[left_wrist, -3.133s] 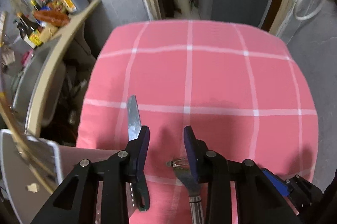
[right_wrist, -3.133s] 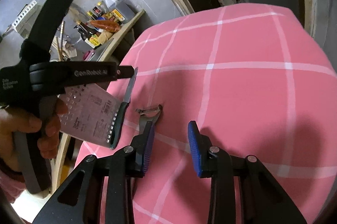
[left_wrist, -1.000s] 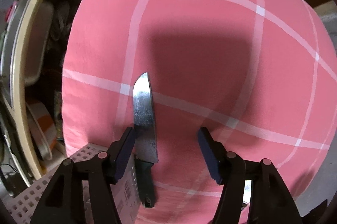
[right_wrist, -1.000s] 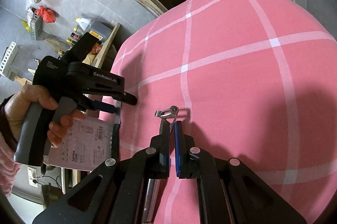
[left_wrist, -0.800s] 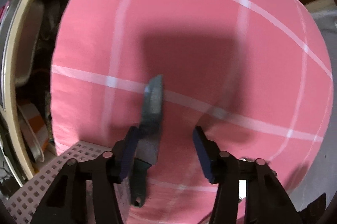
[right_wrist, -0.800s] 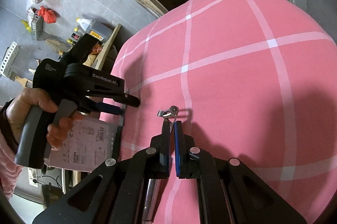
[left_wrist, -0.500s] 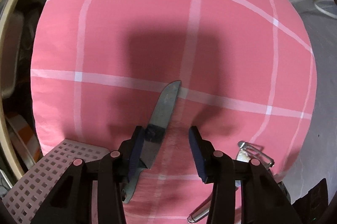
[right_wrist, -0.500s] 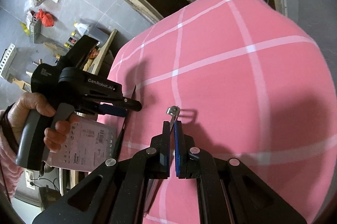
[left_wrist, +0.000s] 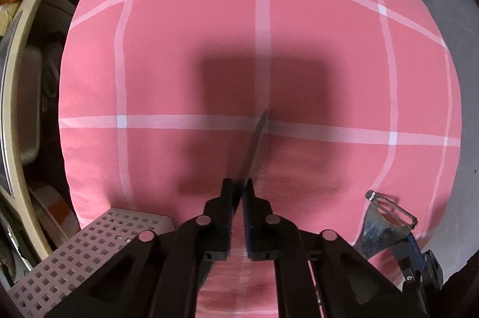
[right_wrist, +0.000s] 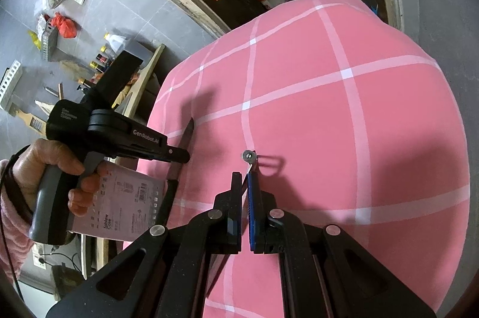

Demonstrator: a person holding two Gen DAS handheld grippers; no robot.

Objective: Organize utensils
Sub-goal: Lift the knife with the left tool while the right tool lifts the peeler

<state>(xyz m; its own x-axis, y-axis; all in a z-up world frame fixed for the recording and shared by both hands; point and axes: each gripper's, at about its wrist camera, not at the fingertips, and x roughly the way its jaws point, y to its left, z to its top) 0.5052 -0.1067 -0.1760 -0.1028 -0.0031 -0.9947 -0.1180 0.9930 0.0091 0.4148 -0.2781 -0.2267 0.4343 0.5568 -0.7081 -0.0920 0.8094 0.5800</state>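
2 hand-held grippers: left point(left_wrist: 238, 188) clamps 1 knife point(left_wrist: 254, 144), right point(right_wrist: 244, 183) 1 peeler point(right_wrist: 250, 157).

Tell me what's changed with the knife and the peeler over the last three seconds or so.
The left gripper, open around the knife before, has shut on it; the blade, flat earlier, now stands edge-on. The right gripper, open three seconds ago, has been shut on the peeler for the last second and has lifted it off the cloth. The pink checked tablecloth and perforated basket stay put.
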